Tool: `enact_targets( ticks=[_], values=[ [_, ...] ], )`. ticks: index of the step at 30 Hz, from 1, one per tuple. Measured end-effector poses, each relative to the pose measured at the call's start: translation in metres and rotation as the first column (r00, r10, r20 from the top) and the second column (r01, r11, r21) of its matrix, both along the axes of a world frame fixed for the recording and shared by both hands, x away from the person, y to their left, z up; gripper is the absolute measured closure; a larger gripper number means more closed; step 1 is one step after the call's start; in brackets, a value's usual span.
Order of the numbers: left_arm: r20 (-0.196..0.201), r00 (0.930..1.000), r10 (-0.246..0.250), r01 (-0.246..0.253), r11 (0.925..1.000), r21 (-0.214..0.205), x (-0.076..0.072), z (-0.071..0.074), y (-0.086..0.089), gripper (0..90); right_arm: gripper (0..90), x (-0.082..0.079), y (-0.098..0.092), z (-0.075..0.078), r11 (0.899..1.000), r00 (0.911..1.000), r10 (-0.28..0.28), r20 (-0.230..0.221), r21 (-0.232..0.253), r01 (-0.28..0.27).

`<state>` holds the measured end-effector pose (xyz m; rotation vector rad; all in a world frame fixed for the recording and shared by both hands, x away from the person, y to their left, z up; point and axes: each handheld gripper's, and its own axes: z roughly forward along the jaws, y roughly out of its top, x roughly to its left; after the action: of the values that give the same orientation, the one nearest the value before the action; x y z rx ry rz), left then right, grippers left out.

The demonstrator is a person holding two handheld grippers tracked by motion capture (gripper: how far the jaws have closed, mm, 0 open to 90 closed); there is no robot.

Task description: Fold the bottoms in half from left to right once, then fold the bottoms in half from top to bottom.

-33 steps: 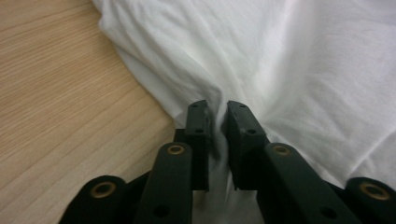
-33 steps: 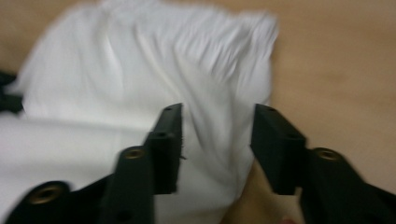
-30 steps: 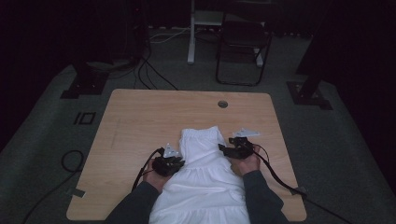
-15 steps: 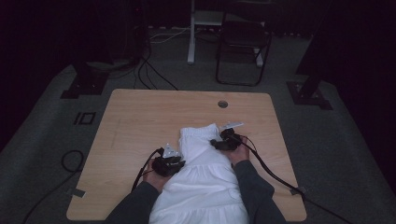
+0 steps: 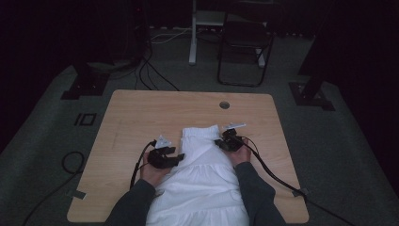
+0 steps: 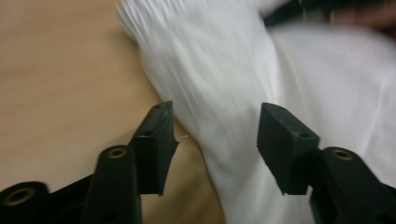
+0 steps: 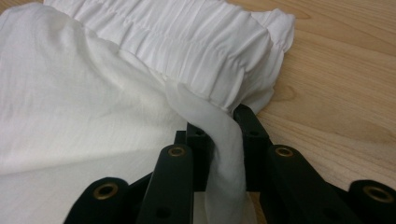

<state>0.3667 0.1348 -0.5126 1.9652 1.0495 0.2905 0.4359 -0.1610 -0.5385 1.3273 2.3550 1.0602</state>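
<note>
Dim room, pale wooden table (image 5: 141,117): a white gathered-waist cotton garment (image 5: 207,183) lies at its six o'clock edge. Right gripper (image 7: 219,135) has just clamped a fold; left gripper (image 6: 215,140) has just opened, straddling cloth. Likely next: regrip and fold.

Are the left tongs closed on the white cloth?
No, the left tongs stand open, with the white cloth between the jaws but not pressed.
</note>
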Motion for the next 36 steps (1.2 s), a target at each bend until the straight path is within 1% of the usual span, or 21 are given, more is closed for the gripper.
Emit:
enact_targets(
  ticks=[2, 3, 4, 5, 6, 7, 9, 10, 11, 12, 13, 16, 19, 23, 27, 30, 31, 34, 36],
  values=[
    [-0.003, 1.0000, 0.001, -0.001, 1.0000, -0.009, 0.013, 0.004, -0.004, 38.2, 78.4, 0.000, 0.000, 0.000, 1.000, 1.0000, -0.003, 0.002, 0.001, 0.003],
    [-0.011, 0.9999, -0.001, 0.001, 0.9999, -0.011, 0.019, 0.005, -0.007, 36.8, 78.4, 0.000, 0.000, 0.000, 1.000, 1.0000, -0.004, 0.003, 0.000, 0.004],
    [-0.036, 0.9993, -0.012, 0.012, 0.9999, 0.004, 0.030, 0.003, -0.015, 35.2, 78.4, -0.001, 0.000, 0.000, 1.000, 1.0000, -0.006, 0.003, 0.001, 0.006],
    [-0.036, 0.9993, -0.012, 0.012, 0.9999, 0.004, 0.030, 0.003, -0.015, 32.7, 78.4, -0.001, 0.000, 0.000, 1.000, 1.0000, -0.006, 0.003, 0.001, 0.006],
    [-0.040, 0.9991, -0.012, 0.013, 0.9996, 0.024, 0.035, 0.000, -0.019, 32.7, 78.4, -0.001, 0.000, 0.000, 1.000, 1.0000, -0.006, 0.004, 0.002, 0.006],
    [-0.042, 0.9991, -0.006, 0.007, 0.9994, 0.035, 0.039, -0.003, -0.024, 31.7, 78.4, -0.001, 0.000, 0.000, 1.000, 1.0000, -0.006, 0.004, 0.003, 0.006],
    [-0.069, 0.9976, 0.001, 0.003, 0.9985, 0.055, 0.049, -0.013, -0.031, 29.6, 78.5, 0.000, -0.002, -0.001, 1.000, 1.0000, -0.005, 0.001, 0.019, 0.005],
    [-0.074, 0.9972, 0.008, -0.003, 0.9982, 0.060, 0.051, -0.017, -0.033, 29.0, 78.6, 0.000, -0.004, -0.002, 0.999, 1.0000, -0.007, -0.007, 0.040, 0.007],
    [-0.074, 0.9972, 0.008, -0.003, 0.9982, 0.060, 0.051, -0.017, -0.033, 28.9, 78.6, 0.000, -0.004, -0.002, 0.999, 1.0000, -0.007, -0.007, 0.040, 0.007],
    [-0.093, 0.9955, 0.016, -0.011, 0.9985, 0.053, 0.055, -0.023, -0.035, 28.9, 78.7, 0.001, -0.005, -0.003, 0.999, 0.9999, -0.007, -0.011, 0.053, 0.007],
    [-0.101, 0.9946, 0.021, -0.015, 0.9983, 0.057, 0.057, -0.026, -0.035, 28.0, 78.8, 0.001, -0.006, -0.003, 0.998, 0.9999, -0.007, -0.011, 0.063, 0.007],
    [-0.096, 0.9951, 0.026, -0.022, 0.9987, 0.046, 0.060, -0.028, -0.034, 27.4, 78.7, 0.000, -0.005, -0.003, 0.998, 0.9999, -0.010, -0.007, 0.056, 0.010],
    [-0.086, 0.9962, 0.014, -0.009, 0.9982, 0.060, 0.062, -0.028, -0.035, 26.6, 78.7, 0.000, -0.005, -0.003, 0.998, 0.9999, -0.011, -0.009, 0.056, 0.011],
    [-0.075, 0.9971, -0.009, 0.015, 0.9964, 0.083, 0.066, -0.028, -0.040, 23.5, 78.7, 0.000, -0.005, -0.003, 0.998, 0.9998, -0.020, -0.008, 0.057, 0.021],
    [-0.041, 0.9991, -0.007, 0.012, 0.9923, 0.123, 0.065, -0.030, -0.046, 23.7, 78.7, -0.001, -0.004, -0.003, 0.998, 0.9997, -0.026, -0.007, 0.055, 0.026],
    [-0.030, 0.9995, 0.008, -0.003, 0.9874, 0.158, 0.064, -0.029, -0.049, 26.4, 78.8, -0.001, -0.004, -0.003, 0.998, 0.9997, -0.025, -0.007, 0.054, 0.025],
    [-0.025, 0.9996, 0.015, -0.011, 0.9855, 0.170, 0.064, -0.028, -0.049, 31.0, 78.8, -0.001, -0.004, -0.003, 0.998, 0.9997, -0.025, -0.006, 0.050, 0.025],
    [-0.036, 0.9992, 0.018, -0.012, 0.9871, 0.160, 0.065, -0.027, -0.046, 42.7, 78.8, -0.001, -0.002, -0.002, 0.999, 0.9997, -0.024, -0.002, 0.038, 0.024],
    [-0.044, 0.9990, 0.006, 0.001, 0.9881, 0.154, 0.064, -0.026, -0.046, 50.4, 78.9, -0.001, -0.002, -0.002, 0.999, 0.9997, -0.024, -0.002, 0.034, 0.024]
  ],
)
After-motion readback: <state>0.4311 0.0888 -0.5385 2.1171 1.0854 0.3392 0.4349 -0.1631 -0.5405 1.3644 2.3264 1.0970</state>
